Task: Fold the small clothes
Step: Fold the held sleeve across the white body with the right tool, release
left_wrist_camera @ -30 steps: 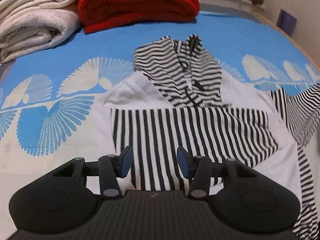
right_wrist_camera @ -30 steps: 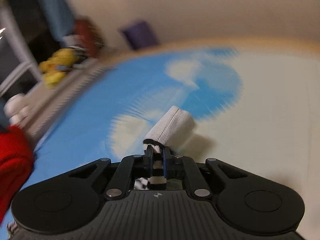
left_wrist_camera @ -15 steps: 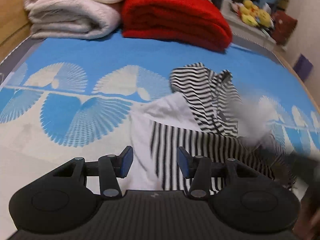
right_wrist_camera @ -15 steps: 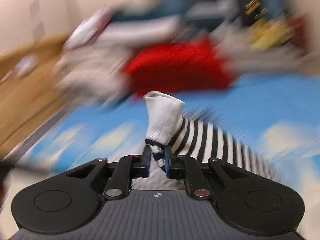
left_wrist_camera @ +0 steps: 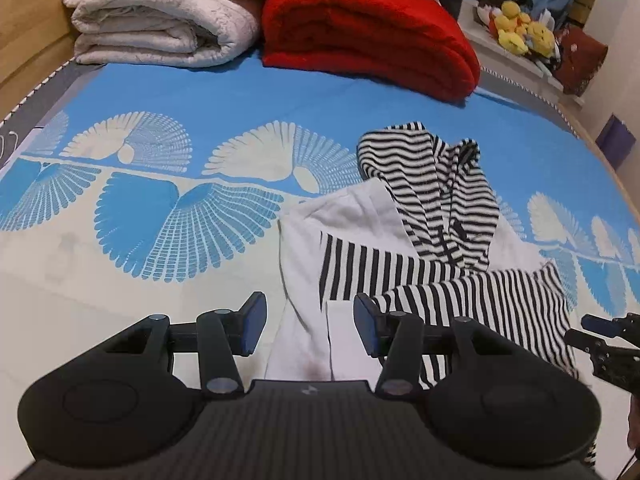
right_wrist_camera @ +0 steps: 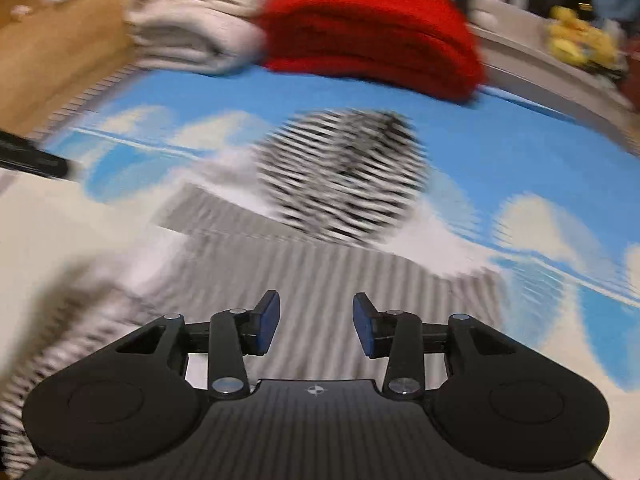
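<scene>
A small black-and-white striped hoodie (left_wrist_camera: pixel 400 264) lies on the blue patterned bed cover (left_wrist_camera: pixel 200 100). Its striped hood (left_wrist_camera: pixel 432 184) points away from me and a striped sleeve (left_wrist_camera: pixel 480 300) is folded across the body. My left gripper (left_wrist_camera: pixel 310 328) is open and empty just above the hoodie's near left edge. My right gripper (right_wrist_camera: pixel 316 326) is open and empty over the hoodie (right_wrist_camera: pixel 340 280), which is blurred in the right wrist view; its hood (right_wrist_camera: pixel 340 176) shows beyond. The right gripper's tip also shows at the right edge of the left wrist view (left_wrist_camera: pixel 604 344).
A folded white blanket (left_wrist_camera: pixel 160 12) and a folded red blanket (left_wrist_camera: pixel 368 28) lie at the far end of the bed. Yellow plush toys (left_wrist_camera: pixel 520 32) sit on a shelf at the far right. A wooden bed frame (right_wrist_camera: pixel 52 48) runs along the left.
My right gripper swung the striped sleeve over the hoodie's body, then opened and let it go. My left gripper shifted left, staying open.
</scene>
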`<state>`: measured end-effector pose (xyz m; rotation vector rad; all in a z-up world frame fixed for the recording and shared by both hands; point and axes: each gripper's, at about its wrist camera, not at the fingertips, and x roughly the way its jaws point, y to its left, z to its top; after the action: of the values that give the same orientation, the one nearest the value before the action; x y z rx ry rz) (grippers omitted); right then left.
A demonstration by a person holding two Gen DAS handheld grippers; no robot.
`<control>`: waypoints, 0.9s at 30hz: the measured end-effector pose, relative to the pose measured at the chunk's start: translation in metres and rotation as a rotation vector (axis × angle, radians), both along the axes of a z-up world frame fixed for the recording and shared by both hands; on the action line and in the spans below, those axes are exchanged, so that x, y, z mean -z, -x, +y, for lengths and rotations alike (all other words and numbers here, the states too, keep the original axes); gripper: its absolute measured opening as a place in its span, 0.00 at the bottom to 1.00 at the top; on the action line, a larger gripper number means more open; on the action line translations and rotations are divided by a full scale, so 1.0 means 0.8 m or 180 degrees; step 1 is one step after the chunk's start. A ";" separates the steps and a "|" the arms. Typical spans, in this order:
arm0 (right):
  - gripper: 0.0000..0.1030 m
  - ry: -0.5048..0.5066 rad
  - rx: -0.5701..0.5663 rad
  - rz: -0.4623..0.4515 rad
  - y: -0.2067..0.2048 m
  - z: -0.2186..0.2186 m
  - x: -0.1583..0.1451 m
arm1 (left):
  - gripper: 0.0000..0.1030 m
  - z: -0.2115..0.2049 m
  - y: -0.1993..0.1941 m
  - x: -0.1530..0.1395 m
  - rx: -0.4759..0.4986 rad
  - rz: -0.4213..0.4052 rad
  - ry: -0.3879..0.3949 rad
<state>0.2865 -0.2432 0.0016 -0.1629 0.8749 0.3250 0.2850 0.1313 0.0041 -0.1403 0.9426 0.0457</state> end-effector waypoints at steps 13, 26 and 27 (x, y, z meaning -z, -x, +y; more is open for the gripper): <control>0.46 0.0542 0.0479 0.0783 -0.023 -0.076 0.079 | 0.52 -0.035 -0.019 0.015 0.0144 0.0054 -0.0126; 0.48 0.0521 0.0495 0.0613 -0.036 -0.069 0.077 | 0.52 -0.041 -0.016 0.015 0.0170 0.0051 -0.0133; 0.48 0.0514 0.0533 0.0570 -0.039 -0.068 0.075 | 0.52 -0.040 -0.015 0.016 0.0169 0.0059 -0.0140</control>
<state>0.3173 -0.2972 -0.0588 -0.2107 1.0855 0.1130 0.2972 0.0993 -0.0090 -0.0742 0.9628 0.0188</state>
